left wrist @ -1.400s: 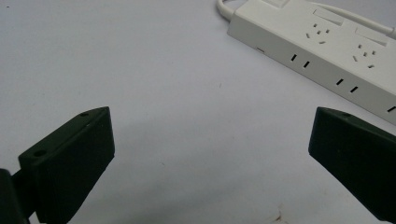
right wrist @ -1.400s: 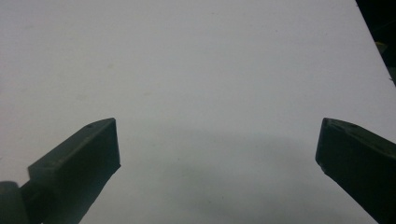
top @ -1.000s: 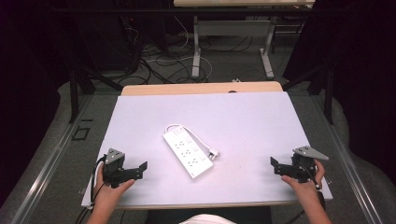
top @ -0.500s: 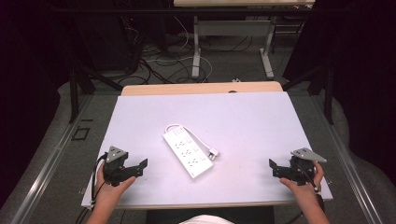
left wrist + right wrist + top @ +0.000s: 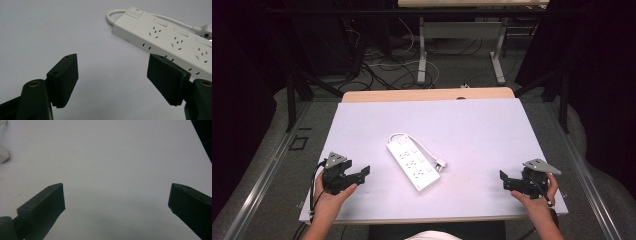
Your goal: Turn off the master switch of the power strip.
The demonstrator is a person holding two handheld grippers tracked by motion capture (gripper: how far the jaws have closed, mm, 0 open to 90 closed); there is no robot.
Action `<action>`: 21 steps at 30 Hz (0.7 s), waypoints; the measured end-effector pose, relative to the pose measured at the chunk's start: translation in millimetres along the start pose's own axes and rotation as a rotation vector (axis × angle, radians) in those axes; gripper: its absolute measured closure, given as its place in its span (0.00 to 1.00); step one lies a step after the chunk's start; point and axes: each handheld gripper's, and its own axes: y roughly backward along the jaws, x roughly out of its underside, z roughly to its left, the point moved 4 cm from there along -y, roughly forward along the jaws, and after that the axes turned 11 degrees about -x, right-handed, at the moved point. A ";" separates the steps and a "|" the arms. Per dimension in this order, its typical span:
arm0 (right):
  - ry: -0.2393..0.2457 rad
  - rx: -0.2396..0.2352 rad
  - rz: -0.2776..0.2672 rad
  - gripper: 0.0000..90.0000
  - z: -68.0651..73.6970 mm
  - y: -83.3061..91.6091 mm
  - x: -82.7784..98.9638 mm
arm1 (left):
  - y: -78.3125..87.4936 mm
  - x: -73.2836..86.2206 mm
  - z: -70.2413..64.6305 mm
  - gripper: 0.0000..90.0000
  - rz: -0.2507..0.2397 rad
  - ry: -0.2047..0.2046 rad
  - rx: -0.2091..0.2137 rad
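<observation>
In the left gripper view, the power strip (image 5: 172, 37) runs off the right edge, its plug (image 5: 207, 28) half cut away. The right gripper view crops a white object (image 5: 3, 155) at its left edge, too little showing to identify.

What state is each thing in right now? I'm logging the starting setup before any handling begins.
Power strip: lying flat on the table, sockets up, nothing plugged in, untouched.
Cord: looped beside the strip, its plug lying loose on the table.
Left gripper: open, holding nothing, near the table's front left edge.
Right gripper: open, holding nothing, near the front right edge.
</observation>
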 end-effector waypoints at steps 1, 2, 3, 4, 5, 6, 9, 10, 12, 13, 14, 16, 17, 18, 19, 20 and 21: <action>0.001 0.001 0.002 0.01 -0.1 -0.2 0.2 | -0.4 -1.9 -0.8 0.29 0.000 0.000 0.006; -0.002 0.002 0.003 0.01 0.0 -0.4 0.2 | -0.4 -3.3 -1.5 0.29 0.004 0.001 0.015; -0.004 0.002 0.002 0.01 0.0 -0.5 0.2 | -1.1 -4.9 -2.4 0.31 0.002 0.005 0.020; -0.005 0.001 0.002 0.01 0.1 -0.5 0.2 | -1.2 -6.2 -2.6 0.31 0.009 -0.001 0.022; -0.007 0.002 0.001 0.01 0.3 -0.4 0.0 | -1.4 -7.9 -3.4 0.31 0.009 0.000 0.026; -0.006 0.004 -0.001 0.01 0.4 -0.1 -0.2 | -1.3 -9.4 -3.8 0.31 0.015 0.000 0.031; -0.015 0.005 -0.003 0.02 0.9 0.7 -0.6 | -2.7 -14.3 -5.4 0.32 0.021 0.026 0.031; -0.010 0.007 -0.009 0.02 0.7 0.4 -0.9 | -3.1 -16.0 -5.6 0.33 0.014 0.022 0.027; -0.019 0.010 -0.016 0.02 1.1 0.1 -0.6 | -3.3 -19.9 -6.5 0.33 0.008 0.017 0.028; -0.025 0.009 -0.015 0.02 1.6 0.3 -0.4 | -2.9 -21.8 -7.2 0.33 0.009 0.018 0.026; -0.025 0.010 -0.015 0.02 1.6 0.5 -0.4 | -2.7 -23.8 -7.1 0.33 0.008 0.007 0.026; -0.026 0.010 -0.016 0.02 1.7 0.5 -0.5 | -1.2 -27.6 -7.9 0.35 0.017 -0.003 0.027; -0.026 0.010 -0.016 0.02 1.6 0.3 -0.5 | -0.4 -29.4 -8.4 0.35 0.023 0.001 0.034; -0.027 0.010 -0.016 0.02 1.6 0.3 -0.5 | -0.5 -31.6 -9.3 0.35 0.014 0.011 0.032; -0.028 0.009 -0.015 0.02 1.6 0.3 -0.4 | -0.2 -33.7 -9.8 0.35 0.010 0.014 0.028; -0.024 0.008 -0.014 0.02 1.3 0.3 -0.3 | 0.6 -35.7 -9.9 0.35 0.011 0.013 0.031; -0.023 0.010 -0.014 0.02 1.2 0.2 -0.2 | 0.9 -37.6 -10.2 0.35 0.006 0.014 0.029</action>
